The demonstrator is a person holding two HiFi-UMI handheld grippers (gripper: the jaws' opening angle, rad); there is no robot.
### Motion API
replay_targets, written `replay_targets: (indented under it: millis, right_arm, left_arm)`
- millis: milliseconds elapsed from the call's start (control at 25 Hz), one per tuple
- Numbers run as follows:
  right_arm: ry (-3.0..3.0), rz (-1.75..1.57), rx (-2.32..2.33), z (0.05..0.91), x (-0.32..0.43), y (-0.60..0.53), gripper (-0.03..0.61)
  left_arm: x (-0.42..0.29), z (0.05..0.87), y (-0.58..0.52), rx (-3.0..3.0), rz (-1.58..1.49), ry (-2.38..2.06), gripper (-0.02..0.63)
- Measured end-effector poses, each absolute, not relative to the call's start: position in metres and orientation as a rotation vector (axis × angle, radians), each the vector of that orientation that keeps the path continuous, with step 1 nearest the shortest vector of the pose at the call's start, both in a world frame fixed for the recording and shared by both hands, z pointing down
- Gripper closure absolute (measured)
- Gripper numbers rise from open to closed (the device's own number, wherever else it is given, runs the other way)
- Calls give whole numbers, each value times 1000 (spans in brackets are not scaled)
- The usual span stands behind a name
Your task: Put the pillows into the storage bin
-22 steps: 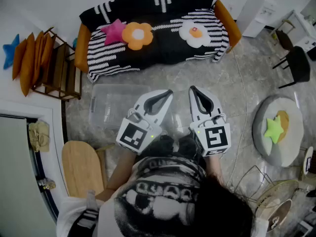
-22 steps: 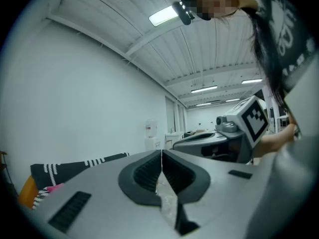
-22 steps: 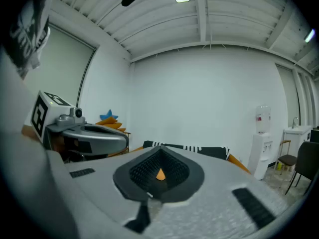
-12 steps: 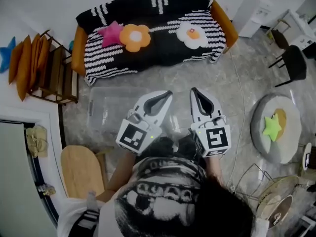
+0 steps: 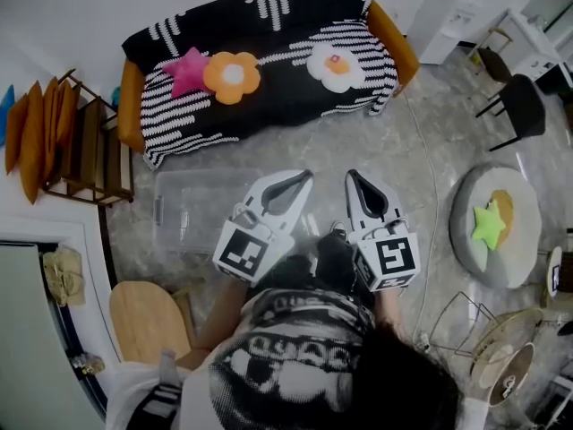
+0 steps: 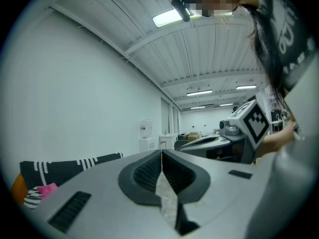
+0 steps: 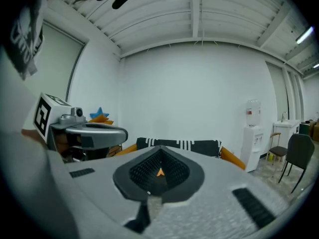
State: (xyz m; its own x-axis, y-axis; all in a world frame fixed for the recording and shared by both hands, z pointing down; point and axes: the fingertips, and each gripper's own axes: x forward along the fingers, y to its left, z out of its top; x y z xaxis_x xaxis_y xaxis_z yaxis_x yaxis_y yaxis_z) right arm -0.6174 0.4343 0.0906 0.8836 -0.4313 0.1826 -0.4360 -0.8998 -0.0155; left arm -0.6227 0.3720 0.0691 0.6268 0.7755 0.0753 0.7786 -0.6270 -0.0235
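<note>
Three pillows lie on the striped black-and-white sofa (image 5: 269,61): a pink star pillow (image 5: 188,68), an orange flower pillow (image 5: 232,76) and a white flower pillow (image 5: 334,64). A clear storage bin (image 5: 192,209) stands on the floor in front of the sofa, with nothing visible in it. My left gripper (image 5: 307,176) (image 6: 162,152) is shut and holds nothing, just right of the bin. Beside it my right gripper (image 5: 351,175) (image 7: 159,148) is shut and holds nothing as well. Both point level toward the sofa. A green star pillow (image 5: 489,225) lies on a round grey cushion (image 5: 466,240) at the right.
A wooden rack (image 5: 89,141) with orange pillows (image 5: 31,141) stands at the left wall. A black chair (image 5: 515,106) and a white cabinet (image 5: 443,16) are at the back right. A wooden board (image 5: 148,307) lies at the near left, a wire basket (image 5: 461,321) at the near right.
In the head view the sofa, bin and rack have slid up and to the left. Both grippers keep their side-by-side place and stay shut.
</note>
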Motion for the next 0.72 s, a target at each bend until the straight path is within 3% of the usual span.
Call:
replay_targets:
  millis: [400,720]
  right_arm:
    - [-732,325,3041,112,-543,468,575]
    - [-841,325,2985,115,-425,527,575]
  left_arm:
    - [-549,88,400,-2805,-166,-1293,609]
    - [-429,90,453,-2853,-108,-1188,609]
